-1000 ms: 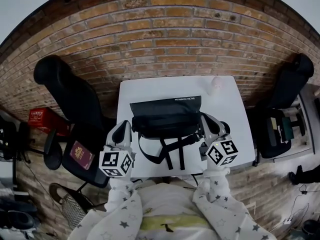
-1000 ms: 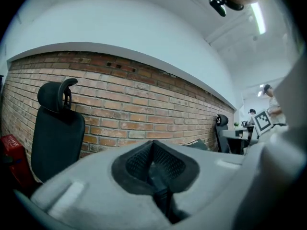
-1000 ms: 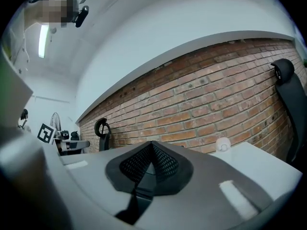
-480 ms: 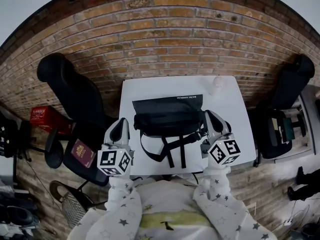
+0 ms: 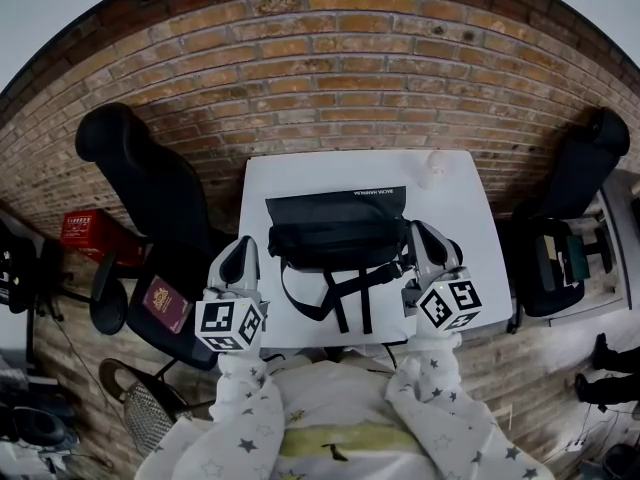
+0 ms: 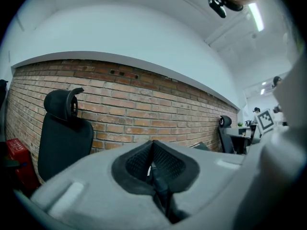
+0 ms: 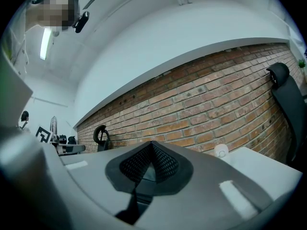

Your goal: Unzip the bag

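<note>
Black fabric bag [image 5: 335, 230] lies mid-table on the white table [image 5: 482, 216], its straps [image 5: 340, 303] trailing toward the near edge. The left tongs [image 5: 244, 247] sit just beside its near-left corner and the right tongs [image 5: 416, 231] just beside its near-right corner, both clenched on nothing. To start well, I judge one pair should part and pin the bag's body near one end of the zip, while the other finds the pull tab, too small to make out here, and draws it along the zip line, not upward, keeping the fabric taut.
</note>
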Tool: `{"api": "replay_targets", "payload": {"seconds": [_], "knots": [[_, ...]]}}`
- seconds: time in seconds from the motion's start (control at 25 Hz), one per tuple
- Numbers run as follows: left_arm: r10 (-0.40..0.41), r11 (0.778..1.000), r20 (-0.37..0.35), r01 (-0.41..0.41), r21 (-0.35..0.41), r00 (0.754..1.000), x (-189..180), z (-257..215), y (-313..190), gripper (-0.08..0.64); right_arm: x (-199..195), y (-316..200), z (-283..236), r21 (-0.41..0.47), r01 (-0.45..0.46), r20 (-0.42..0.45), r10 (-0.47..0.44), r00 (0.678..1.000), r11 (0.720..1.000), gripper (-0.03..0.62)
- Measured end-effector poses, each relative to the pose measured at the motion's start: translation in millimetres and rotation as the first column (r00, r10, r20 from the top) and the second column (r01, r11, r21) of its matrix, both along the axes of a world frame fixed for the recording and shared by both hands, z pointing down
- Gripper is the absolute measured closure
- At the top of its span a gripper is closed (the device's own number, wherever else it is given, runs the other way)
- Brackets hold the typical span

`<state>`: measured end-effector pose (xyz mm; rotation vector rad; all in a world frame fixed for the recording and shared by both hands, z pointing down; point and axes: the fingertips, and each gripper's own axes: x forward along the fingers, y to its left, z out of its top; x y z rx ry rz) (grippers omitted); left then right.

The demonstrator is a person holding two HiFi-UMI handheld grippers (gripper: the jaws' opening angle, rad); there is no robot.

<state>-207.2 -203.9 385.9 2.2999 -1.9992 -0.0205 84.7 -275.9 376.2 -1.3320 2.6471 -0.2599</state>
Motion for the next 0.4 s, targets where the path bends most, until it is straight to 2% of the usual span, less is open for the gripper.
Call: {"api": "replay_targets", "payload": {"seconds": [0.4], "knots": [[-0.004,1.0,0.0,0.004,-0.002,1.0,0.5,1.6,3.3,0.561,2.9,3.6,1.0,0.0,-0.007,-0.003,0.007,1.0,1.0,0.586]]}}
